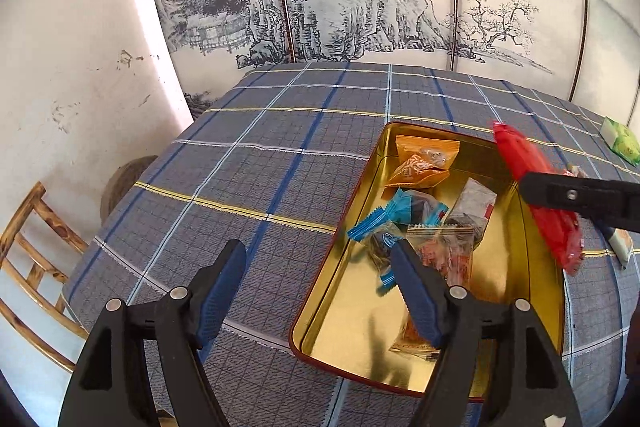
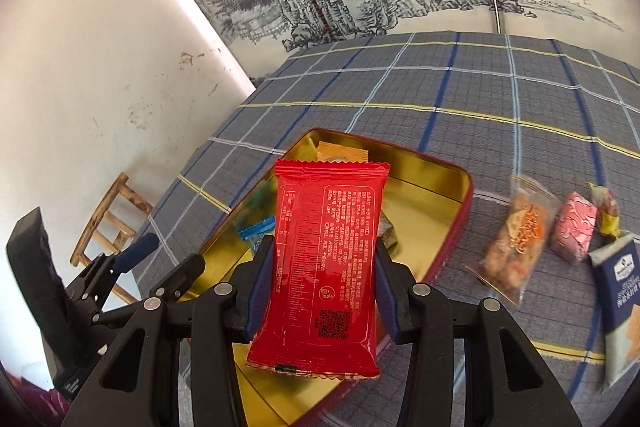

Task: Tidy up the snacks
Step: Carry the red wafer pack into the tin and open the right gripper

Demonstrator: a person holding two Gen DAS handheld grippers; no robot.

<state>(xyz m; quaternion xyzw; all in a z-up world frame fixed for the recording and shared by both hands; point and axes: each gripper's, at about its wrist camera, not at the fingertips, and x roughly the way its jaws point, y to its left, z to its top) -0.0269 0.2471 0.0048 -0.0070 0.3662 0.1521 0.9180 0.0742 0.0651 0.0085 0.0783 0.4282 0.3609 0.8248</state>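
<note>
Left wrist: we had left gripper (image 1: 318, 267) jaws spread, nothing between, over near end of gold tin (image 1: 536, 239), wrapped snacks (image 1: 420, 163) inside, right wrist: right gripper (image 2: 323, 255) clamped on red packet (image 2: 324, 259) above tin, loose snacks (image 2: 516, 247) on plaid cloth (image 2: 460, 95).

Red snack packet (image 2: 326, 267) upright, printed back facing the right wrist camera, above the open gold-lined tin (image 1: 340, 311). Tin holds orange (image 1: 420, 163), blue (image 1: 394, 215) and clear (image 1: 444, 251) packets. Loose on the checked cloth beside the tin: clear-wrapped orange snack (image 2: 516, 239), pink packet (image 2: 574, 233), blue-white pack (image 2: 620, 291).
</note>
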